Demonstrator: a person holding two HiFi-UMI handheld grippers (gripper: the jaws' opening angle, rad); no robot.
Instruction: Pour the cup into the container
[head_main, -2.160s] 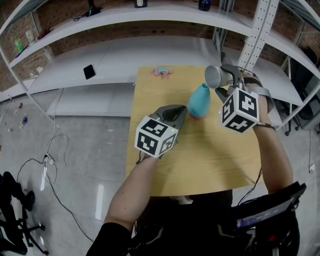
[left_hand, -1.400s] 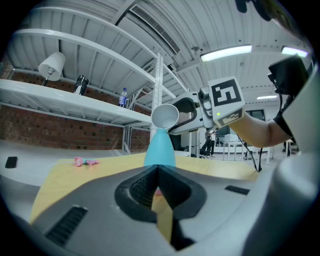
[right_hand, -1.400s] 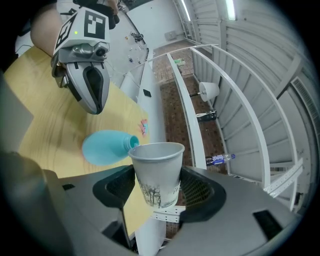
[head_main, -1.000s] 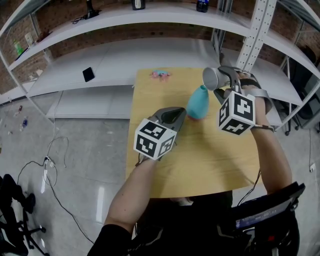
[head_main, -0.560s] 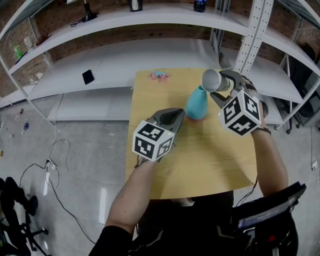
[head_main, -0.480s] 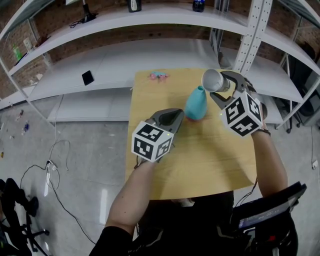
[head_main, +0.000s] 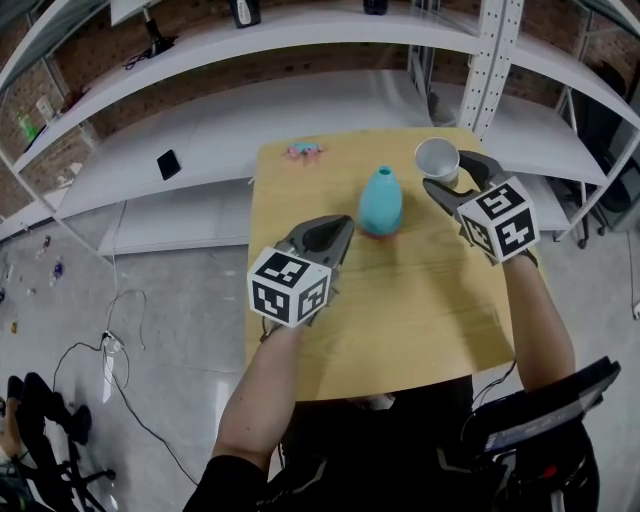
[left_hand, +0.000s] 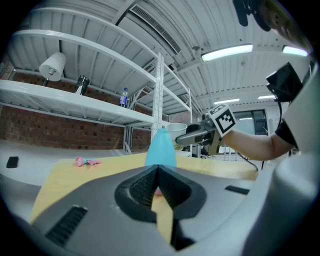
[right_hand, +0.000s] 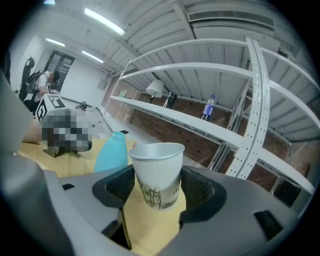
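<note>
Wooden table (head_main: 400, 330), mostly bare. Teal narrow-necked container (head_main: 380, 200) upright near far centre. Left gripper (head_main: 345, 224) just beside container base, jaws pressed together, nothing between. Right gripper (head_main: 447, 172) clamped on paper cup (head_main: 437, 158): cup upright, right of container, not over neck. Small pink item (head_main: 302, 151) near far left edge. Judgement: no tilt, no stream, pour not under way; cup contents unreadable.

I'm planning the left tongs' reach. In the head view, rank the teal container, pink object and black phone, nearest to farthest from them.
1. Teal container, on the table just ahead-right of the left tongs.
2. Pink object, at the table's far edge.
3. Black phone, off the table, on the white shelf to the left.
</note>
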